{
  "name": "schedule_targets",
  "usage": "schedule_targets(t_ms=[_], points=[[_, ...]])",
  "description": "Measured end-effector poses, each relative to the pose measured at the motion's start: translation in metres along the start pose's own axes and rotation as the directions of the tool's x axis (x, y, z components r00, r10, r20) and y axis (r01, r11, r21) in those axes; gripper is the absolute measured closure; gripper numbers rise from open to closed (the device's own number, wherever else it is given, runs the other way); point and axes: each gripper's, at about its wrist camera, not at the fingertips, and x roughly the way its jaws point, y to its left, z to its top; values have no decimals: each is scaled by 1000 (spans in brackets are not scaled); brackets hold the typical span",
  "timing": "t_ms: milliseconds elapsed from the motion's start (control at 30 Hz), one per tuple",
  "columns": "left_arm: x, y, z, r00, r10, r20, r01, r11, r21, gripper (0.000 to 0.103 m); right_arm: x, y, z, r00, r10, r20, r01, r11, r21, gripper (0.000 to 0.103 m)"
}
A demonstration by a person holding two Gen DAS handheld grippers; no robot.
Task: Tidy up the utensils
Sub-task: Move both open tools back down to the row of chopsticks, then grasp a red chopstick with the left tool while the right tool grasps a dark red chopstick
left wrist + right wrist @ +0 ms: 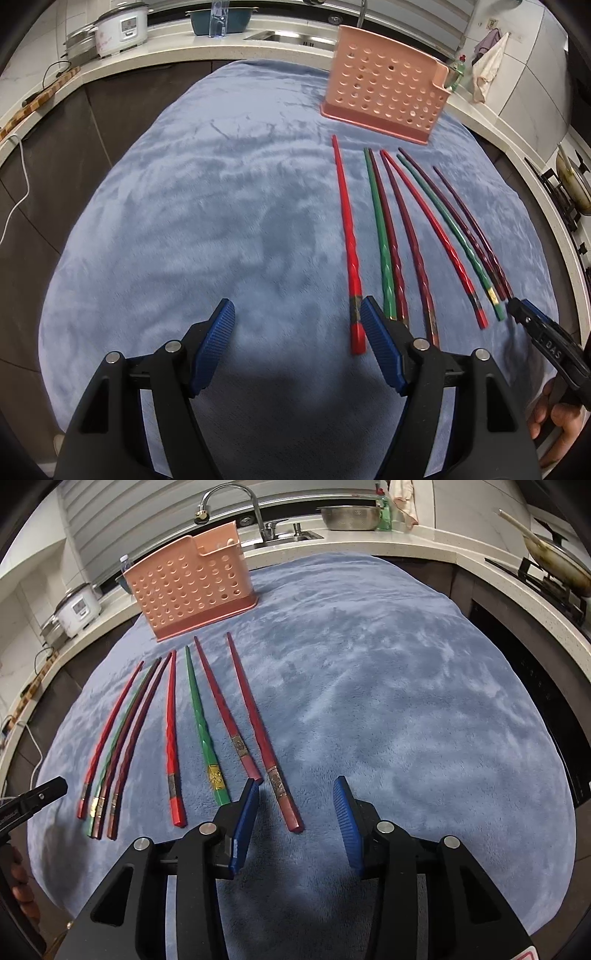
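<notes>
Eight chopsticks (173, 738) on blue cloth (369, 701), pink holder (192, 590) contents unclear, both grippers' fingers (218, 339) apart, gripping nothing

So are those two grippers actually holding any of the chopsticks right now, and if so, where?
No, nothing is held. The left gripper is open over bare cloth, and the right gripper straddles the thick end of the rightmost chopstick without its pads touching it.

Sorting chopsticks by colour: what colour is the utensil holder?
Pink, with round holes: the utensil holder shows best in the right wrist view.
</notes>
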Motion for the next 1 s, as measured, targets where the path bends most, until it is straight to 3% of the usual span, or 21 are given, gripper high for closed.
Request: schedule_targets(t_ms=[100,333,633,833,1000], points=[[2,-4,-3,1000,-10,-10,10,1000,10,36,3,1,1,1000,-10,5,10,1000,-9,66],[12,-14,-7,1000,4,-25,-3,999,43,36,4,0,2,1000,-9,10,9,1000,-11,85],[24,-15,-7,999,43,-15,-42,997,68,39,2,0,0,1000,-10,11,10,1000,-9,89],[22,-15,-8,999,37,-1,-37,995,88,56,0,-2,-2,1000,-4,9,4,1000,-6,91],[20,-12,-8,1000,21,5,-21,996,89,80,-3,-3,-3,1000,1,6,-1,1000,-3,92]])
